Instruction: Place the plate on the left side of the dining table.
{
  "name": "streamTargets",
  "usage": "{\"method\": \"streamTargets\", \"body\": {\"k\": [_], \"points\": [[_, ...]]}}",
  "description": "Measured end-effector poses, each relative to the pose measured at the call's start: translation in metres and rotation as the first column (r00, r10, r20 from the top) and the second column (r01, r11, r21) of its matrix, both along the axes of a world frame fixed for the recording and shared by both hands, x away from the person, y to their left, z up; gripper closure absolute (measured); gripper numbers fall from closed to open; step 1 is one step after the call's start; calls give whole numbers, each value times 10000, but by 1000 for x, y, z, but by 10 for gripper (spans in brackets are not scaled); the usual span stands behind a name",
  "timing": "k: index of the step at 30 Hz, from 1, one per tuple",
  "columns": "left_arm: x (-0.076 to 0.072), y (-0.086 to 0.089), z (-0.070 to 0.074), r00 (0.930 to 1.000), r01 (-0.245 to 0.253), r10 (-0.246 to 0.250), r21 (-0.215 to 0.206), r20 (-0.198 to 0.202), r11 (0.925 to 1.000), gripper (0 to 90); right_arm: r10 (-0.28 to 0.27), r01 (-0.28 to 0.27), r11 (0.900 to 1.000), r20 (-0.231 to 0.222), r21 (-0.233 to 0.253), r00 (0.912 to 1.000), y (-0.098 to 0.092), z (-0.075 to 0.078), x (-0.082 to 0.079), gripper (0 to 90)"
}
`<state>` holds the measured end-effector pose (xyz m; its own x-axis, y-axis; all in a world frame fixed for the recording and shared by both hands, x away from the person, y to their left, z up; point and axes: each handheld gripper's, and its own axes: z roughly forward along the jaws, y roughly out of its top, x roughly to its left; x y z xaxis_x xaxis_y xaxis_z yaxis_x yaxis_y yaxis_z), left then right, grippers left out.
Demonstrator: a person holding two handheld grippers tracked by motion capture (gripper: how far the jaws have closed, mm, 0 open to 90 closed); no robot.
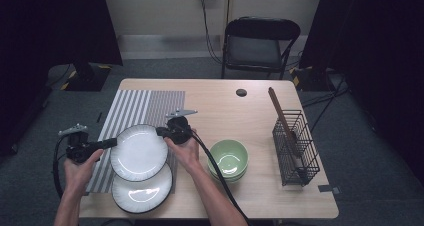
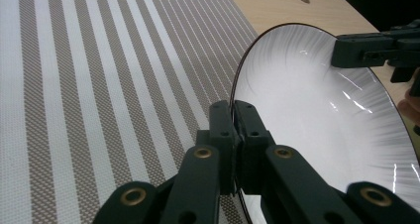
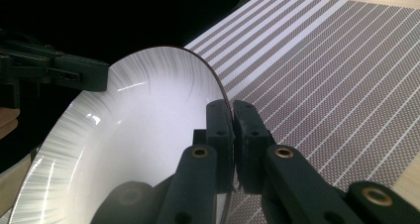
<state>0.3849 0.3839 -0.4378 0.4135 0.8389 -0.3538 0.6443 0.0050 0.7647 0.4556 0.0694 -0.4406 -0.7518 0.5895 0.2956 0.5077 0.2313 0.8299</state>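
Wooden table bears striped mat, green bowls, wire rack

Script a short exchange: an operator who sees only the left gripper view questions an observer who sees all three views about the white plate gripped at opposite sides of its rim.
Operator: My left gripper is shut on the held plate. Is anything beneath it?
Observer: A second plate lies at the table's near edge, partly overlapped by yours in the high view.
Operator: What lies beyond the right gripper?
Observer: Stacked green bowls stand on the table just right of that hand.
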Motion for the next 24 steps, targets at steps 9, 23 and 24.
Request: {"method": "streamTargets", "body": {"k": [9,23,24], "points": [[11,1,9,9999,-108,107,92,60,9999,880,-84,84,9999,5,92,10000,3,6,7,871],[36,2,22,9999,63,-66,305,107,9995,881,-282,296,9990,412,-329,9988,8,23,26,870],[37,2,23,9999,16,-20,317,107,9995,881,-287,302,9990,449,-316,9986,8,24,28,870]]}}
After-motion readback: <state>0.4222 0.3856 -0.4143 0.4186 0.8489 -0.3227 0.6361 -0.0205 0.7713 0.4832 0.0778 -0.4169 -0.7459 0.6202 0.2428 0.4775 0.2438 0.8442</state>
